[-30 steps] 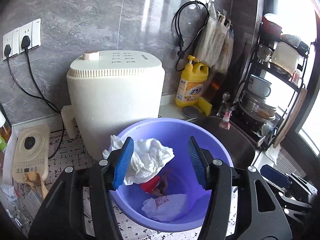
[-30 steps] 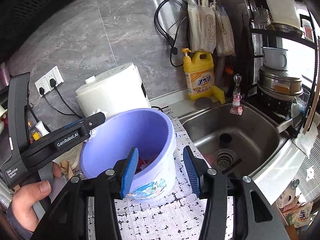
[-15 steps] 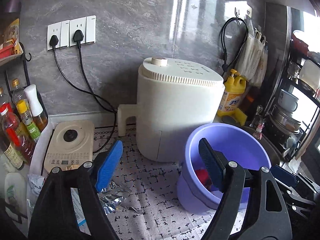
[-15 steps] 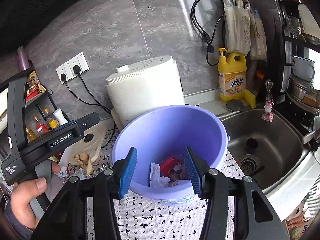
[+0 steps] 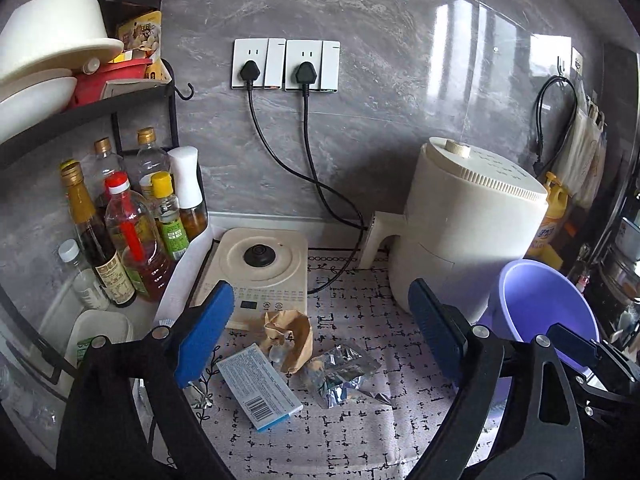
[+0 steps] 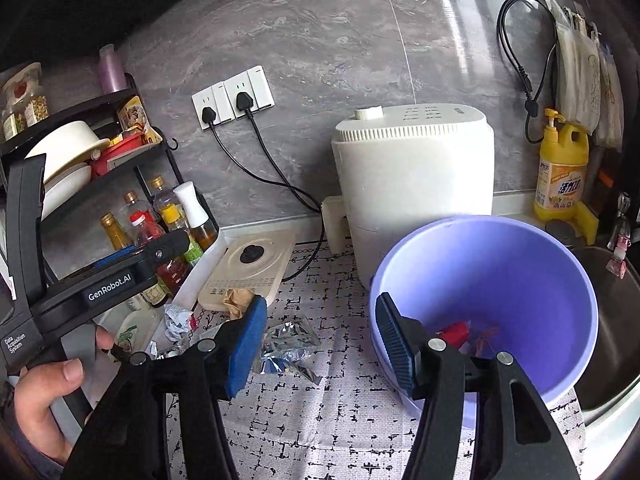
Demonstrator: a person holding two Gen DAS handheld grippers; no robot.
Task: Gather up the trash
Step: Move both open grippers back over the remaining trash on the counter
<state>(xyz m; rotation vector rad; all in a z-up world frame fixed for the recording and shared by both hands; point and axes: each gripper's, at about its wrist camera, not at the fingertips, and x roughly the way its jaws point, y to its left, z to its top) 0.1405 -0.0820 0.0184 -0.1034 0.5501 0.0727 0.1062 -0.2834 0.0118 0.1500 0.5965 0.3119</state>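
Observation:
On the patterned mat lie a crumpled brown paper (image 5: 290,336), a blue-and-white carton (image 5: 260,388) and a silver foil wrapper (image 5: 340,372). My left gripper (image 5: 320,324) hovers over them, jaws opening wide with nothing between them. The purple bucket (image 5: 548,308) stands to its right. My right gripper (image 6: 320,336) hangs beside the bucket (image 6: 500,280), jaws opening and empty, with the foil wrapper (image 6: 286,344) below them. Red trash (image 6: 454,332) lies inside the bucket. A crumpled white paper (image 6: 178,318) sits further left.
A white air fryer (image 5: 468,232) stands behind the bucket, and a cream induction cooker (image 5: 260,264) behind the trash. Sauce bottles (image 5: 128,232) and a shelf rack crowd the left. Two cords run from wall sockets. The sink (image 6: 612,320) and a yellow detergent bottle (image 6: 560,168) are on the right.
Both grippers swung left, away from the bucket toward the trash on the mat. The left jaws spread much wider and the right jaws widened somewhat.

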